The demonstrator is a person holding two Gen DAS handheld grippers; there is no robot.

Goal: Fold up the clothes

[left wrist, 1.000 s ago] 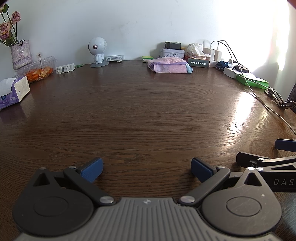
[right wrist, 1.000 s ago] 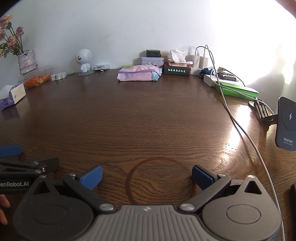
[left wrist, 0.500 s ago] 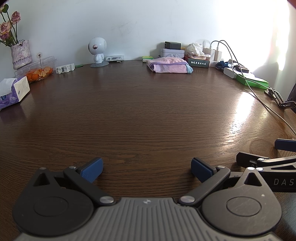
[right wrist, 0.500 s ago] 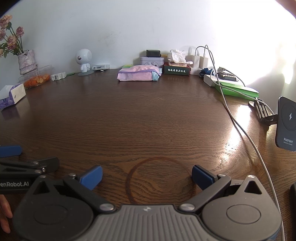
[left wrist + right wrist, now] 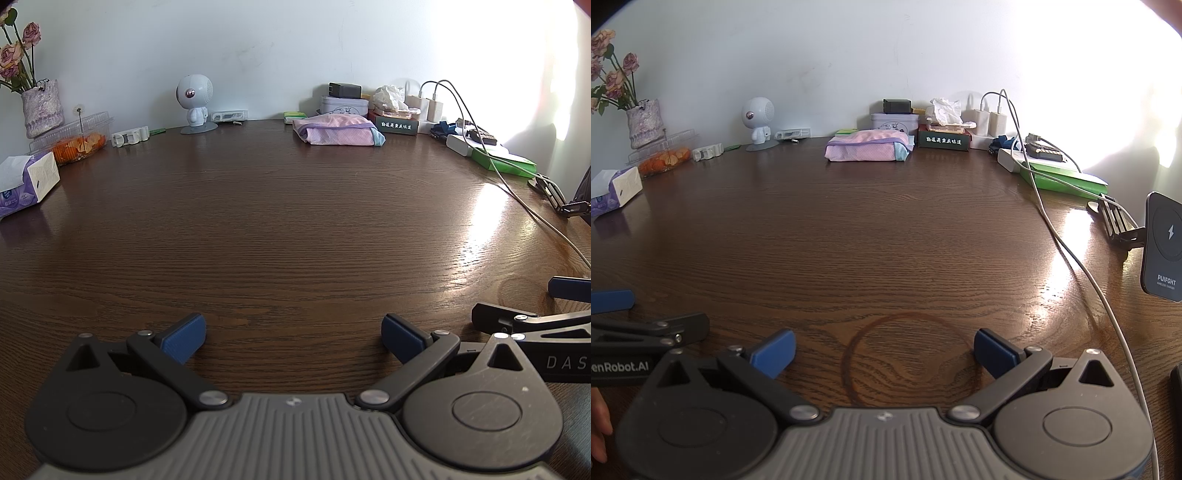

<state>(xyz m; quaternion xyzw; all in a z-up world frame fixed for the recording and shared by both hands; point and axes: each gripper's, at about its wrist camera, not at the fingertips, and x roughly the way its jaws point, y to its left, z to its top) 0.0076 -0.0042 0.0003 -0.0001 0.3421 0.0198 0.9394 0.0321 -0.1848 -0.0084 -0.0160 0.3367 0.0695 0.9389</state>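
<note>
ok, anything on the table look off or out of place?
One mark: a dark ring stain on the wooden table, right between the right claw's open fingers. A white cable trails loose across the table's right side. The folded pink garment sits neat by the wall.

Folded clothes (image 5: 338, 129) at table (image 5: 295, 229) back, w/ tissue box (image 5: 27, 182) far left.

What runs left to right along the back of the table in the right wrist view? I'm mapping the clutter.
Pale stone-look vase of dried roses → white round-headed robot figurine → folded pink clothes stack → dark green box with white lettering → white plug chargers.
</note>
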